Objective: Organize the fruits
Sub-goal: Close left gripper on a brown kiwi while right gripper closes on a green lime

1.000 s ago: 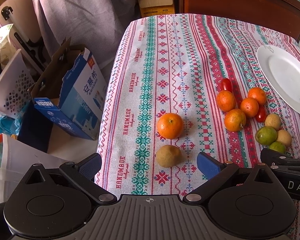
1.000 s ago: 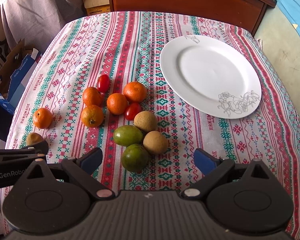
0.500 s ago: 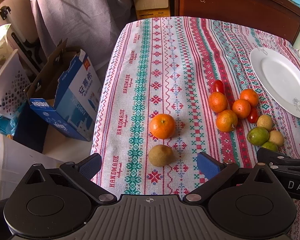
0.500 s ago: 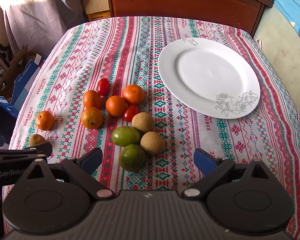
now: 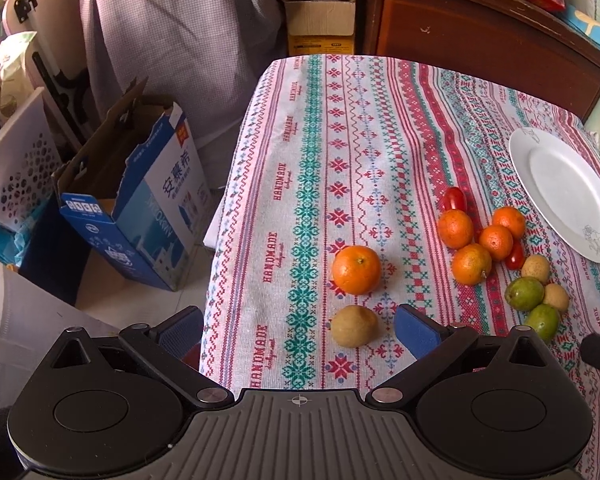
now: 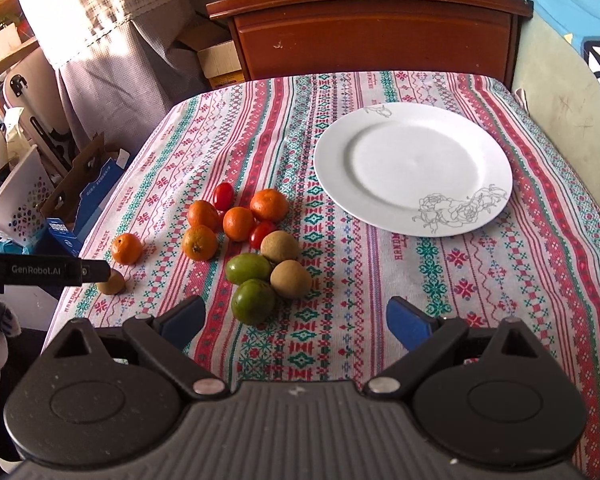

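Nothing sorted: white plate (image 6: pixel 412 168) bare, all fruit loose on the bench (image 6: pixel 480 280). Left tongs (image 5: pixel 298 328) and right tongs (image 6: pixel 294 318) both released, holding nothing.

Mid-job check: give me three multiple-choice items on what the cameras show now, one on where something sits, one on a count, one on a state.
1. Where does the lone orange sit relative to the fruit cluster?
A. On the plate
B. Apart, toward the cloth's left edge
C. On top of the green fruits

2. How many small red tomatoes are on the tablecloth?
A. Two
B. Four
C. None

3. What state is the white plate in?
A. Stacked with oranges
B. Upside down
C. Bare, with no fruit on it

Answers: 1 B, the orange lies beside the brown fruit, clear of the cluster. 2 A, one tomato sits at the cluster's far side and another sits among the oranges. 3 C, the plate's whole surface shows white, and both the left gripper and right gripper are open and hold nothing.
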